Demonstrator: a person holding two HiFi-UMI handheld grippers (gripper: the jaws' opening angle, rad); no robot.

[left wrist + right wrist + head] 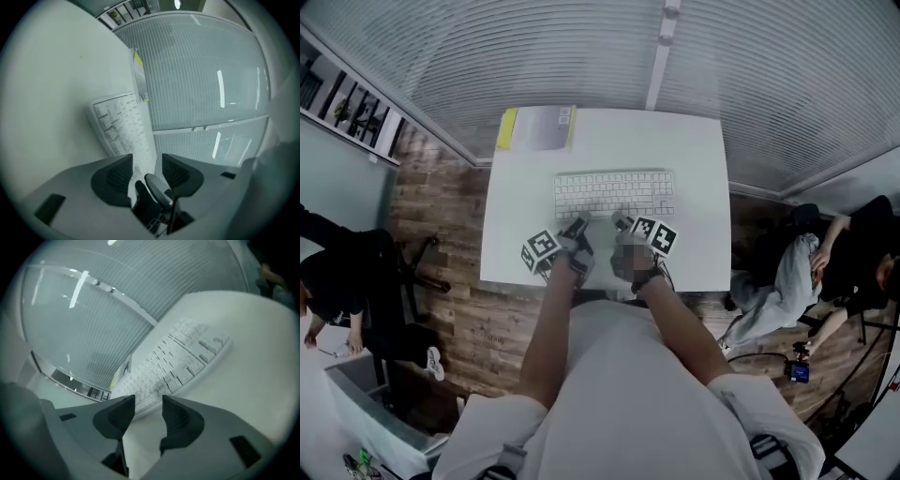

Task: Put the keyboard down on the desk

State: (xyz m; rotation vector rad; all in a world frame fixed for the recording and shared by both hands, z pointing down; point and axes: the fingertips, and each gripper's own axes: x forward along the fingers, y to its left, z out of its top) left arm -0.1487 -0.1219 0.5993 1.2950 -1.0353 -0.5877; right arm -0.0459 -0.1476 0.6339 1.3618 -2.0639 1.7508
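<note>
A white keyboard [614, 192] lies flat in the middle of the white desk [694, 159], its long side across the view. My left gripper [577, 225] is at the keyboard's near edge, left of centre, rolled onto its side. In the left gripper view its jaws stand apart [146, 161], and the keyboard [123, 126] runs down into the gap without the pads pressing on it. My right gripper [622, 221] is beside it at the same edge. Its jaws [148, 401] are open, with bare desk between them and the keyboard [187, 357] just beyond.
A grey pad with a yellow edge [536, 127] lies at the desk's far left corner. Ribbed glass walls [581, 47] stand behind the desk. One person [337, 272] is at the left and another [853, 253] sits at the right on the wood floor.
</note>
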